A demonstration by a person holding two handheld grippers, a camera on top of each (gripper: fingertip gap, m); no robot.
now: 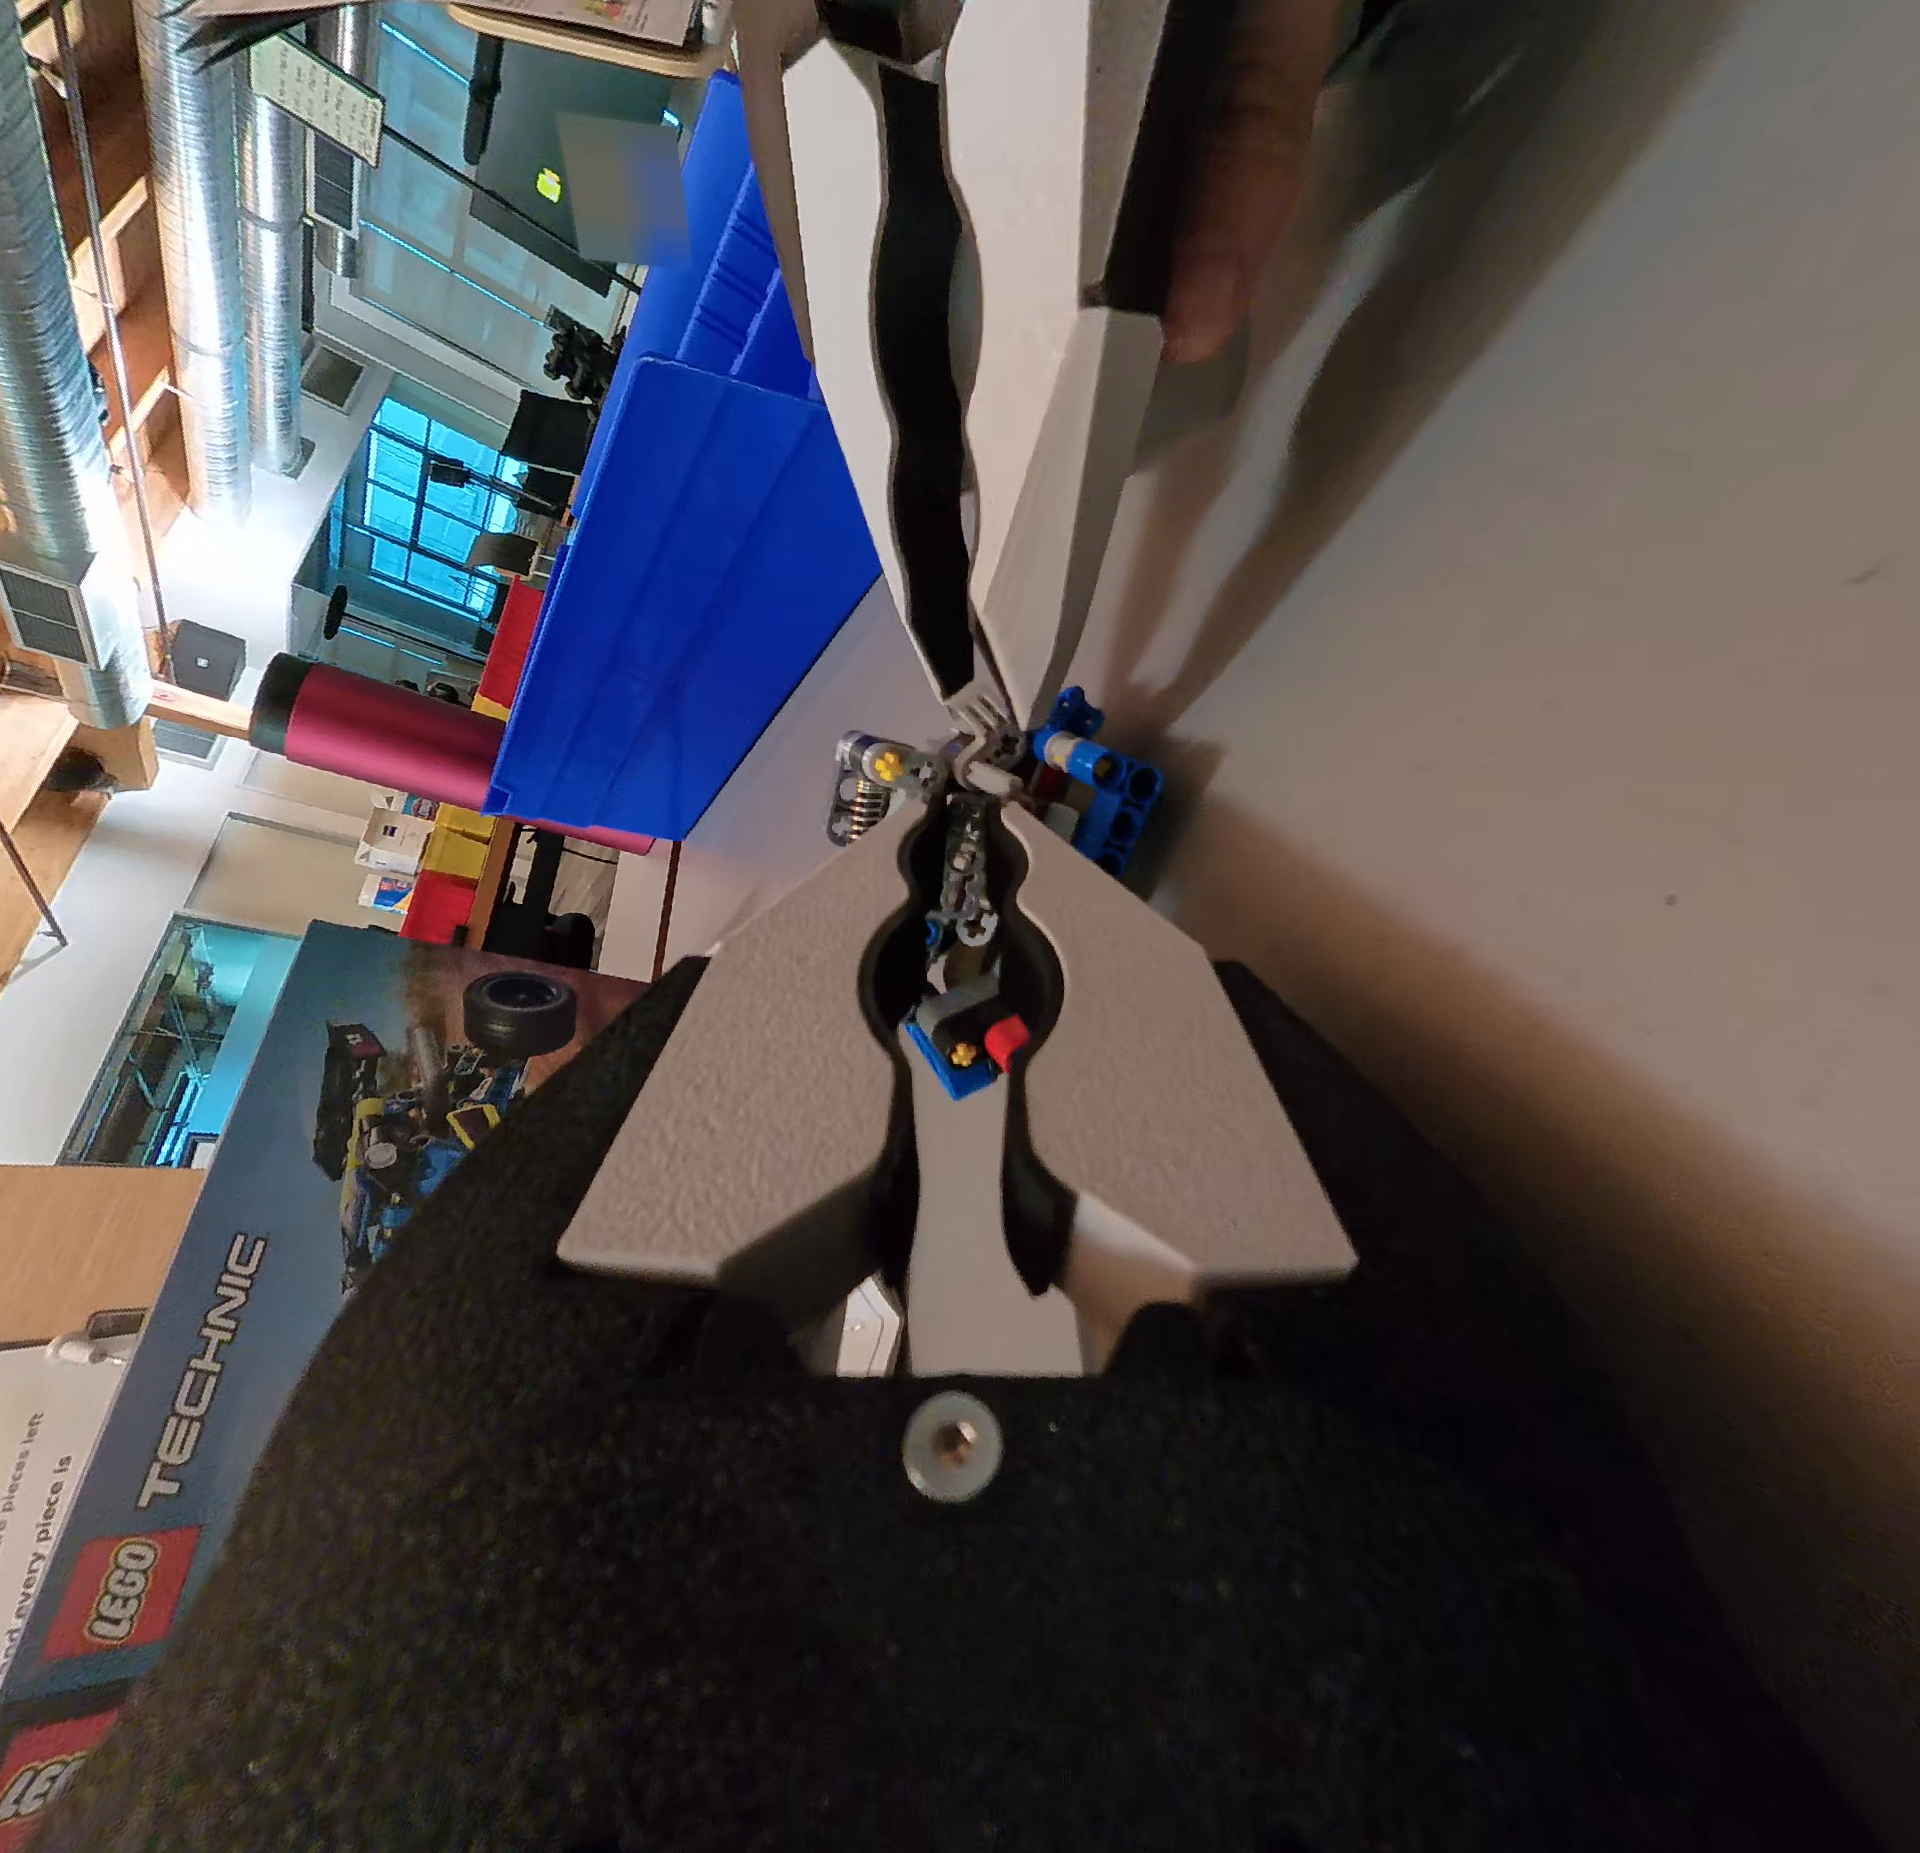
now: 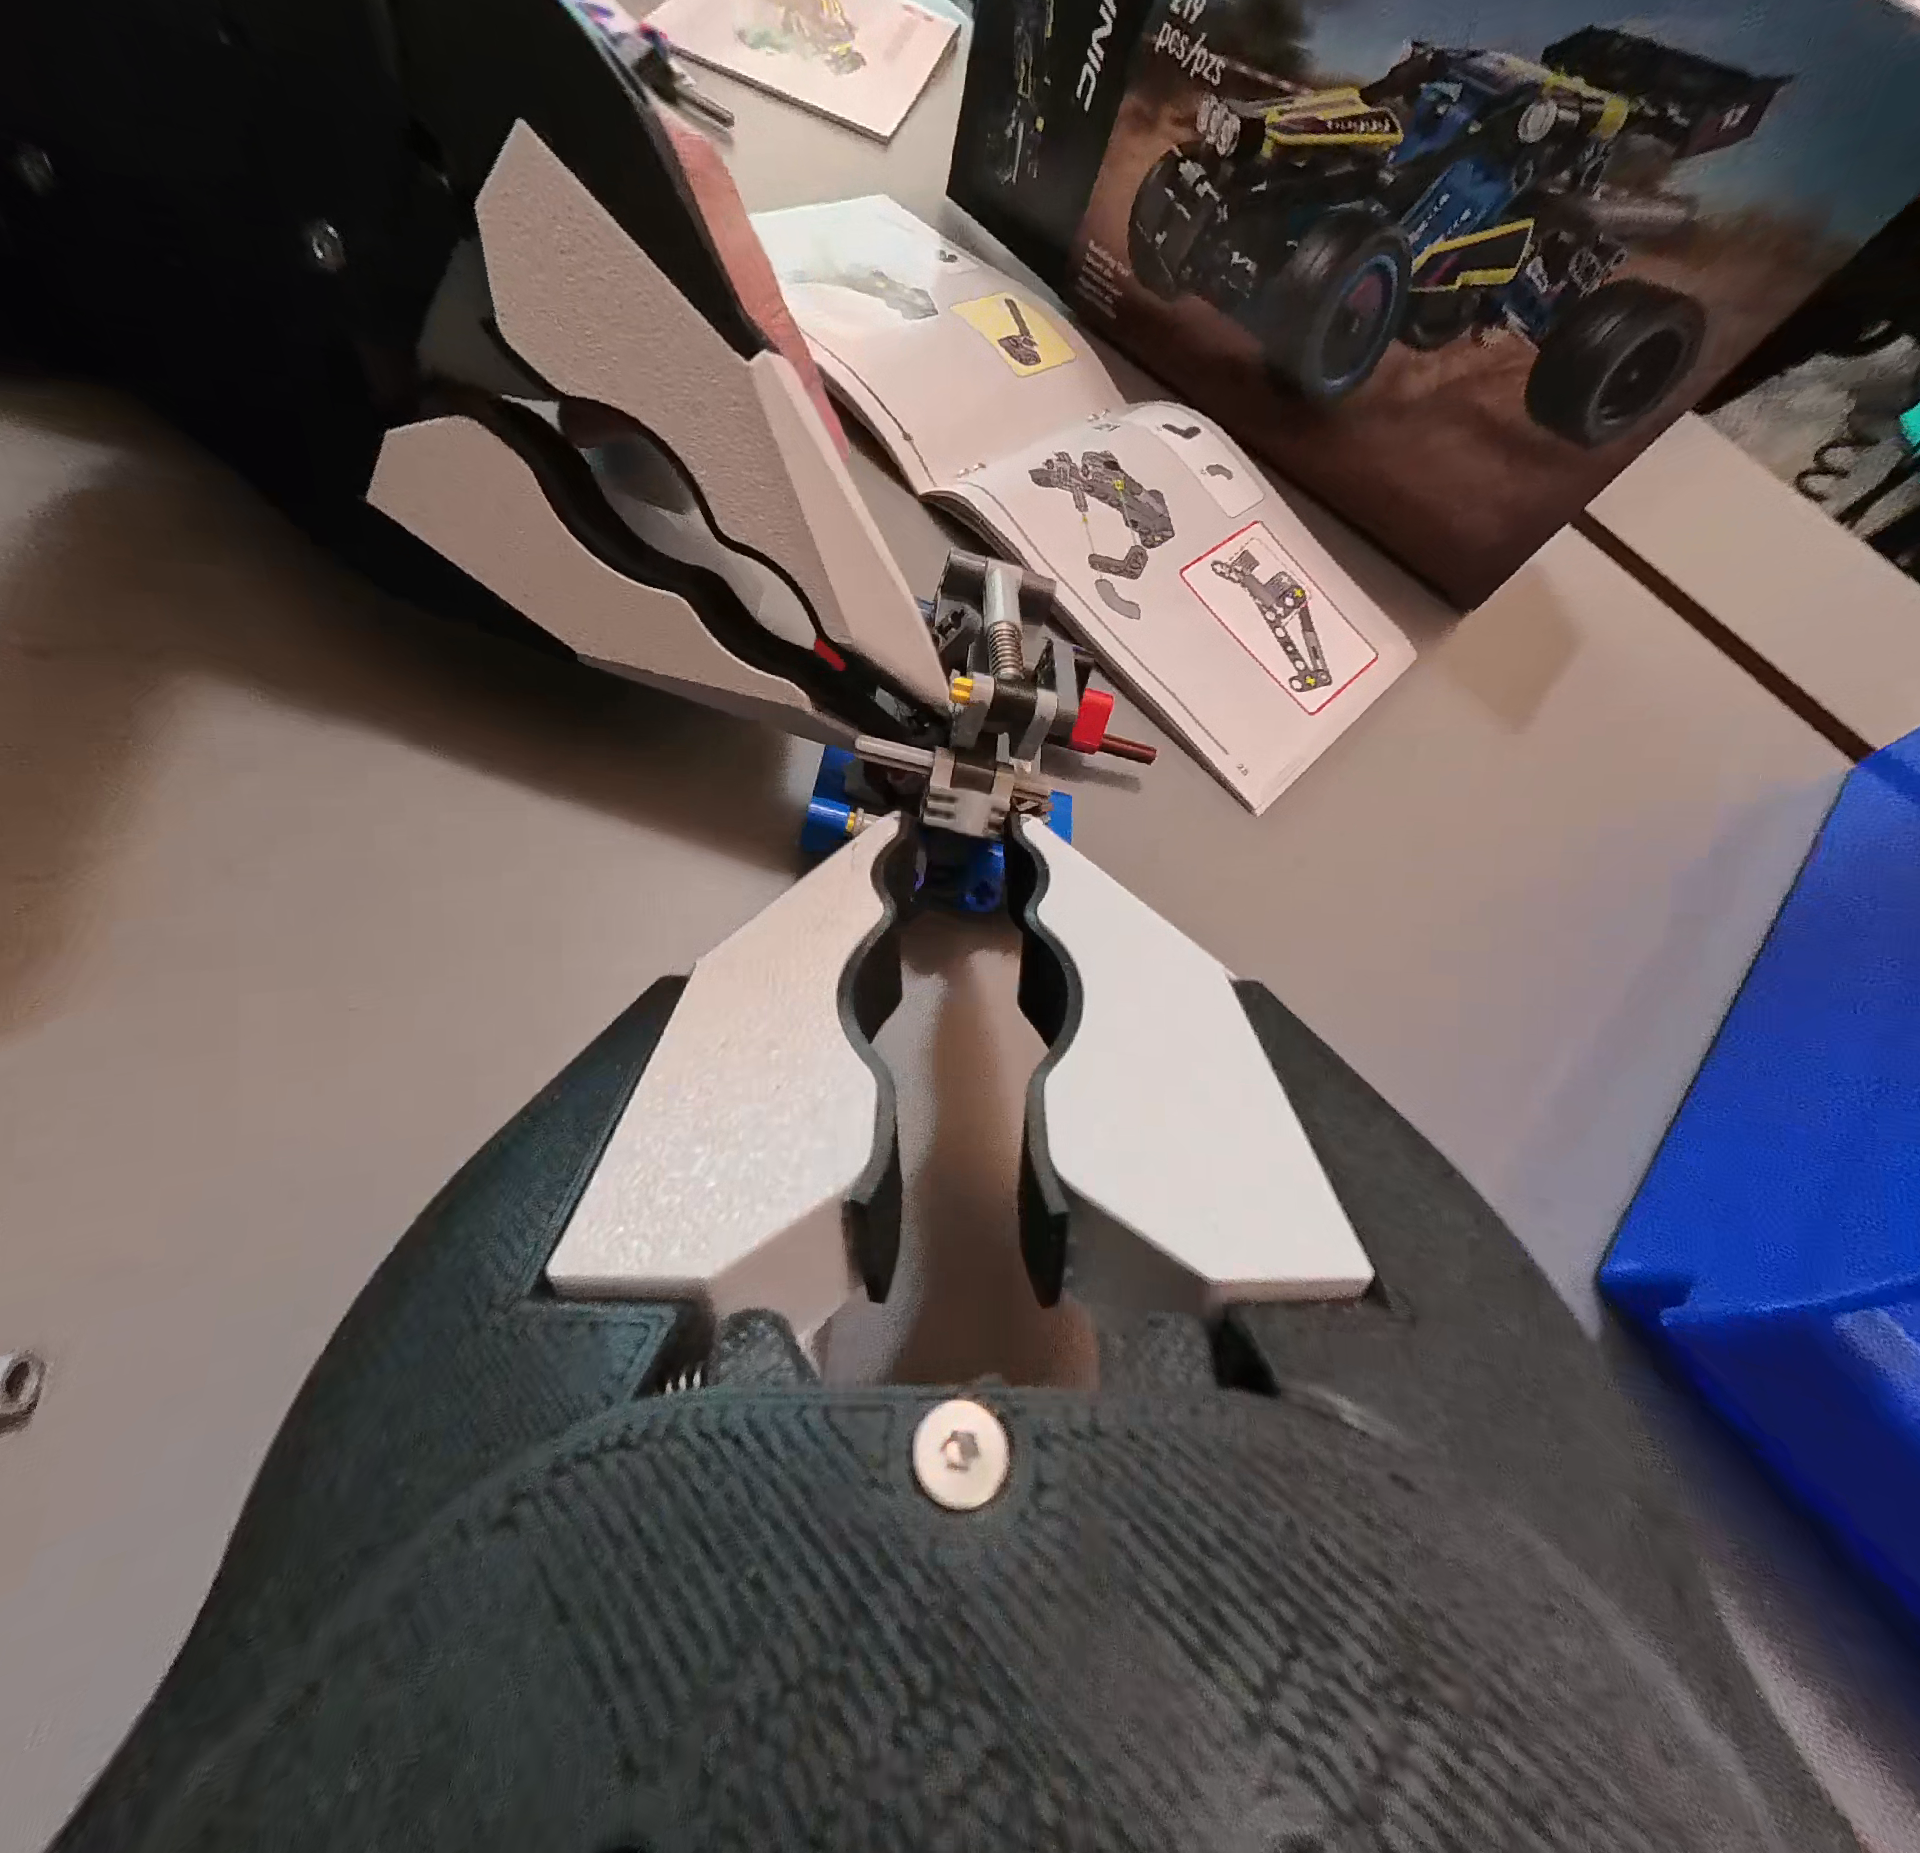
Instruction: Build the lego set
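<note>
Grey tabletop [image 2: 312, 972], workshop interior behind. On it stands a small toy-brick assembly [image 2: 997, 723] of grey, blue and red parts, between my two grippers. My left gripper [image 1: 961, 816] is clamped narrowly on the assembly's grey beam. My right gripper [image 2: 961, 832] pinches a light grey connector at the assembly's near end, pads pressed to its sides. Just behind lies an open instruction booklet [image 2: 1143, 556], then the printed box [image 2: 1455, 193]. A blue bin [image 2: 1818, 1180] sits at my right.
</note>
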